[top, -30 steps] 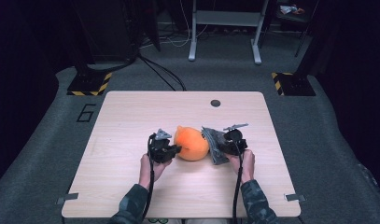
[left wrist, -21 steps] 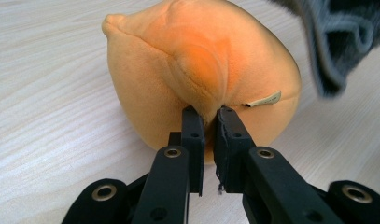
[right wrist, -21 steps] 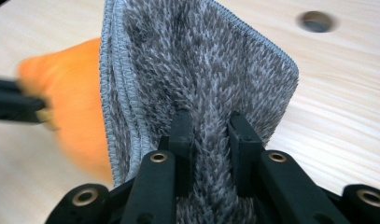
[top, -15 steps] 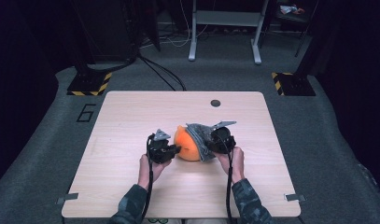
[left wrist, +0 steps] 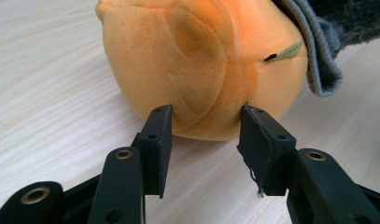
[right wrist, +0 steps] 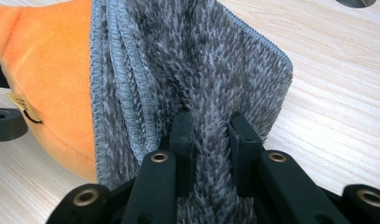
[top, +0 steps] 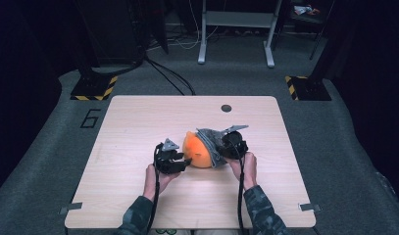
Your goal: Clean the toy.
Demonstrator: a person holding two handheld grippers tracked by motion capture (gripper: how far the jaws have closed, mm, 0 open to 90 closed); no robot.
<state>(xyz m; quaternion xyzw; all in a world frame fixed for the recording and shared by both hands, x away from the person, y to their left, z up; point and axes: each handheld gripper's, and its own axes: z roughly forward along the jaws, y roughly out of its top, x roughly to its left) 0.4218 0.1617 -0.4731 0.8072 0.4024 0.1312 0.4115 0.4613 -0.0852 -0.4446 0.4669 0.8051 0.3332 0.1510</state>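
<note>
Wooden table: orange plush between parted left jaws, grey cloth pinched in right jaws.

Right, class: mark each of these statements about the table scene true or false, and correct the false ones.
1. The right tongs are clamped on the grey fuzzy cloth. True.
2. The orange plush toy lies on the floor. False: it lies on the wooden table.
3. The left tongs squeeze the plush flat. False: their jaws have just been opening and stand apart, the toy's rounded end at their tips.
4. The grey cloth is partly over the orange plush. True.
5. A blue cup stands beside the toy. False: there is no cup.
</note>
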